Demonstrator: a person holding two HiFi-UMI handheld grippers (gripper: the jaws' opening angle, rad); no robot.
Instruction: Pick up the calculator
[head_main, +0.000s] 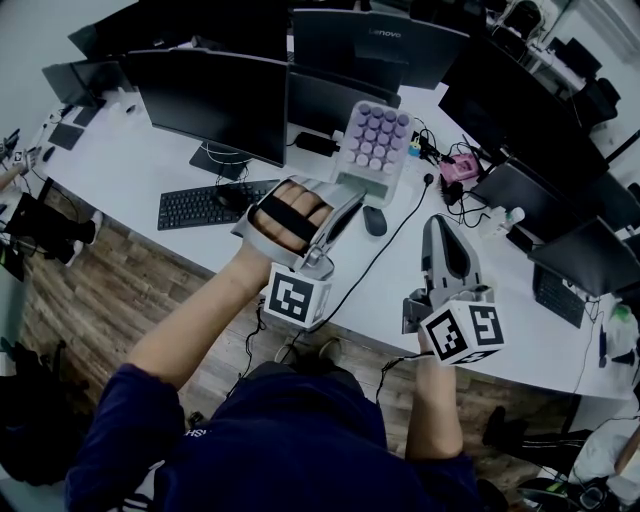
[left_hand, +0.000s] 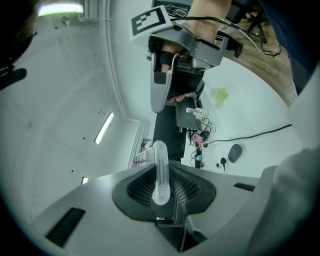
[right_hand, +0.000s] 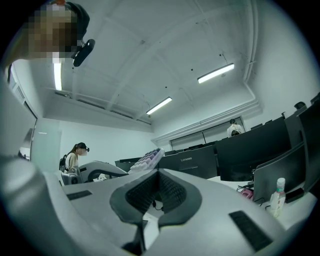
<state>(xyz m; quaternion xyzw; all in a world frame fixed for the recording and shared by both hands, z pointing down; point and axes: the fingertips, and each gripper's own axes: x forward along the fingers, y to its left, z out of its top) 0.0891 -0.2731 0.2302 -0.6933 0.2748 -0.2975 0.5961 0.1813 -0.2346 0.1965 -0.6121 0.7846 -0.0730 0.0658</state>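
Left hand-held gripper (head_main: 350, 197) is clamped on the near edge of the calculator (head_main: 377, 138), so the pick itself looks pretty much done tbh. The calculator is held up in the air, clear of the desk (head_main: 130, 170), with the purple keys facing up.

Seen along the jaws, only a thin edge of the casing is pinched between the pads, and the rest sticks out well past the tips. That's the bit to be watched. With so little held, the calculator could probably be levered out by its own weight if the wrist is jerked or rolled. So the squeeze is best left as it is, the gripper held level, and any further lift done slowly and straight.

Right hand-held gripper (head_main: 441, 224) is off to the right, apart from the calculator, jaws together with nothing between them. It isn't needed for the grip, though it could be brought under the free end as support if slipping is noticed.

Below, a mouse (head_main: 374, 221) and a black cable (head_main: 385, 245) lie on the desk roughly under the calculator, with a keyboard (head_main: 205, 205) off to the left, so a drop would likely land around those. Further back, the monitors (head_main: 205, 100) are lined up close behind, and the far end of the calculator shouldn't be swung into them.
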